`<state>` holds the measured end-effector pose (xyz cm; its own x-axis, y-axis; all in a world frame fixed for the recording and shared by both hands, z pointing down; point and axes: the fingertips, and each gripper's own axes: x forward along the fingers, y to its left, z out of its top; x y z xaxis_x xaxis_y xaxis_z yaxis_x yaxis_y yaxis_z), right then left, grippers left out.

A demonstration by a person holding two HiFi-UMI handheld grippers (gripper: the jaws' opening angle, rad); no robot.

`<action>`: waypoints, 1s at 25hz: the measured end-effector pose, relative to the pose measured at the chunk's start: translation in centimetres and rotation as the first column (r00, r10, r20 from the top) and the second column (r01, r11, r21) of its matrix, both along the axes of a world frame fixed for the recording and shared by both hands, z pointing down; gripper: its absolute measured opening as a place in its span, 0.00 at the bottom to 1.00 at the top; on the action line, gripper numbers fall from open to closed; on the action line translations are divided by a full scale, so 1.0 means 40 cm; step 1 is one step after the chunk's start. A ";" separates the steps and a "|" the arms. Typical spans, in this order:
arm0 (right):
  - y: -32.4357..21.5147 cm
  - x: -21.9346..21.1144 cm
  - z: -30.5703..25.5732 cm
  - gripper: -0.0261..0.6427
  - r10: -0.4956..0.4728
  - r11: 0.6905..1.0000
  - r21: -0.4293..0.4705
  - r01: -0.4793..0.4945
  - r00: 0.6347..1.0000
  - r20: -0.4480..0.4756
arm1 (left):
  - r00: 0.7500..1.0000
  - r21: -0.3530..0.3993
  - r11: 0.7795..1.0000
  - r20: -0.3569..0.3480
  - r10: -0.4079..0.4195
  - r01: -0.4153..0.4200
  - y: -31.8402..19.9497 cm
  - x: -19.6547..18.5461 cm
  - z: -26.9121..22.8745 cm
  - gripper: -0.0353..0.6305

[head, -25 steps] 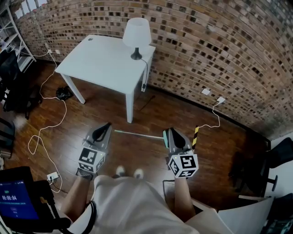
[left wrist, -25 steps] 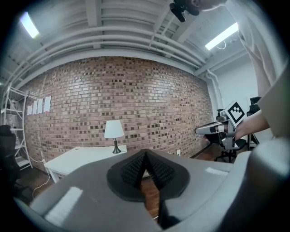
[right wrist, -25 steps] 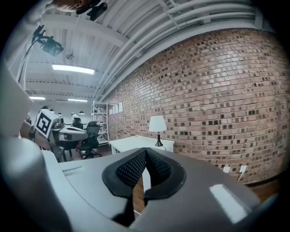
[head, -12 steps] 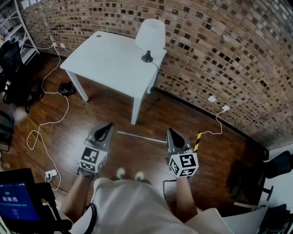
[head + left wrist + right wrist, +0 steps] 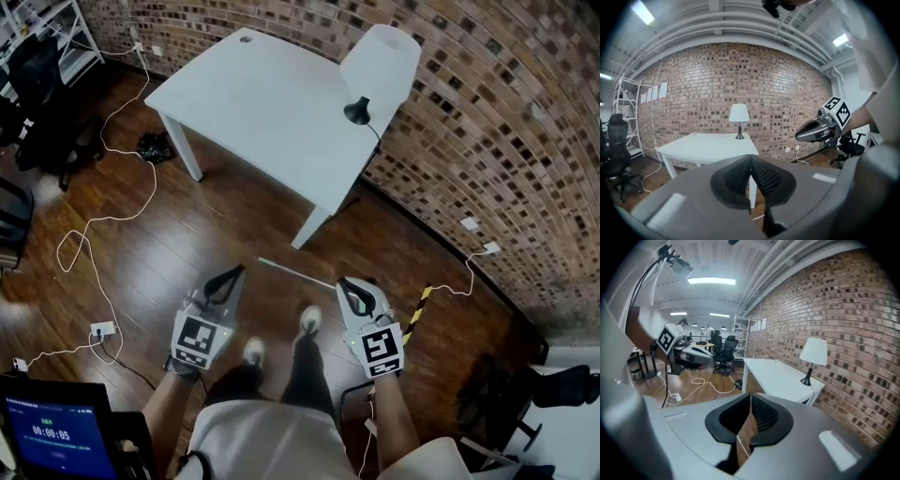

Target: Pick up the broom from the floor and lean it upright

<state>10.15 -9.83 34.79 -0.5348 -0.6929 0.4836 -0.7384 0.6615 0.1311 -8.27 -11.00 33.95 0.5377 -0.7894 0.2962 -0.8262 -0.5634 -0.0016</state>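
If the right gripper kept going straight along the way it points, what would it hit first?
Likely the broom handle on the floor: the right gripper tilts down toward it, and the handle shows through the gap of its opening, empty jaws. Depth is uncertain.

Glossy wood floor (image 5: pixel 216 234), rough brick wall (image 5: pixel 525 122) (matt white table (image 5: pixel 267 103))

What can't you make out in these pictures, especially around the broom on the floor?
- Thin pale broom handle: in the head view its middle is hidden behind the right gripper, whose jaws are opening with nothing held.
- Broom head: shown in no view; the yellow-and-black striped piece may be part of it, but that cannot be told.
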 end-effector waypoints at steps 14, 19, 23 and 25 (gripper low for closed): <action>-0.258 -0.099 0.608 0.08 -0.276 0.905 -0.346 0.246 0.960 -0.039 | 0.977 -0.195 0.958 0.035 -0.208 0.211 -0.120 -0.042 0.378 0.06; -0.322 -0.085 0.904 0.08 -0.392 0.871 -0.388 0.300 0.902 -0.183 | 0.962 -0.296 0.919 0.007 -0.271 0.261 -0.155 -0.021 0.608 0.05; -0.324 -0.084 1.152 0.08 -0.439 0.846 -0.440 0.301 0.861 -0.254 | 0.950 -0.337 0.897 -0.017 -0.311 0.287 -0.173 -0.024 0.796 0.05; -0.293 -0.086 1.273 0.08 -0.467 0.827 -0.470 0.308 0.842 -0.270 | 0.945 -0.350 0.887 -0.020 -0.327 0.300 -0.166 -0.023 0.884 0.05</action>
